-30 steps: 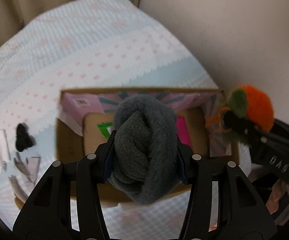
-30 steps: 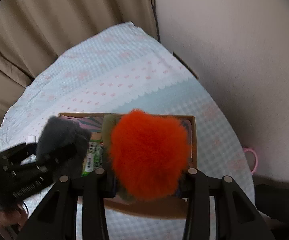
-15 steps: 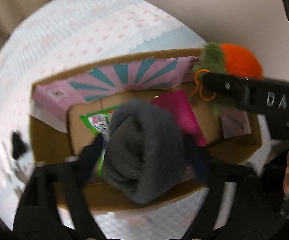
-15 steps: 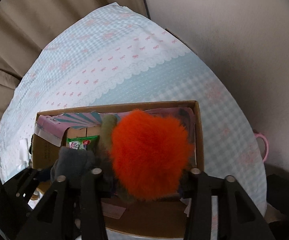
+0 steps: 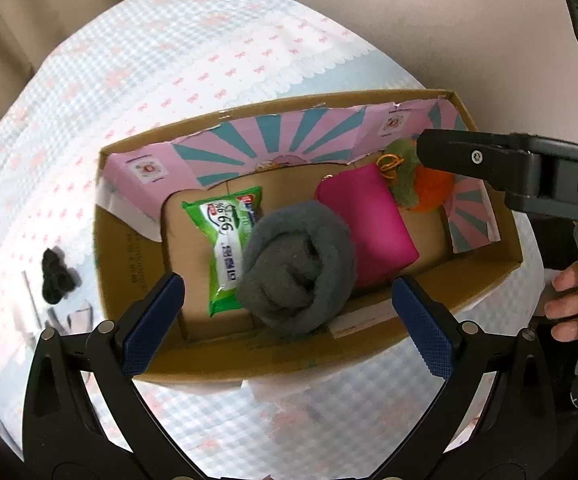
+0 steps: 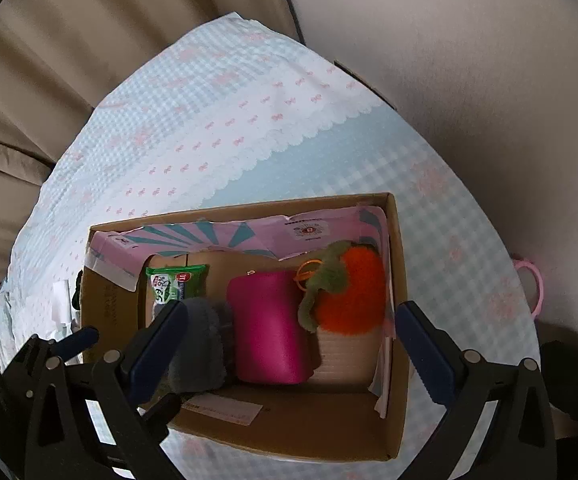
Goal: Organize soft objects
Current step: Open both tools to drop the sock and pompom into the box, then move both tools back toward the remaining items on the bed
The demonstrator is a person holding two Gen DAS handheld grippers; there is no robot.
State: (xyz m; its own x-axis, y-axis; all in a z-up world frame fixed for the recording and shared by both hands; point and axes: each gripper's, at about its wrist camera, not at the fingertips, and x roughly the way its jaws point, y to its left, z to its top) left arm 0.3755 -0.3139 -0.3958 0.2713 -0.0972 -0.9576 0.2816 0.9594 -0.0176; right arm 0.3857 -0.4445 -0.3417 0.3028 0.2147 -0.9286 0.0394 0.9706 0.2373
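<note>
Black-framed, the left gripper (image 5: pixel 287 308) and right gripper (image 6: pixel 291 338) both hang above the cardboard box (image 5: pixel 485 280) with blue-padded jaws spread wide, holding nothing. Inside the box, nearest, the grey knotted plush (image 5: pixel 297 268) lies over a green wipes packet (image 5: pixel 229 240), touching the magenta pouch (image 5: pixel 369 224) to its right. Farther right sits the orange fuzzy toy (image 6: pixel 349 292), against the pink-and-teal liner. Left of the box, on the checked cloth (image 5: pixel 193 48), lies a small black item (image 5: pixel 55 276).

Grey knotted plush (image 5: pixel 297 268) sits in the cardboard box (image 5: pixel 485 280) at six o'clock, overlapping a magenta pouch (image 5: pixel 365 220). Orange fuzzy ball with green leaves (image 6: pixel 345 292) rests at the box's three o'clock end.
</note>
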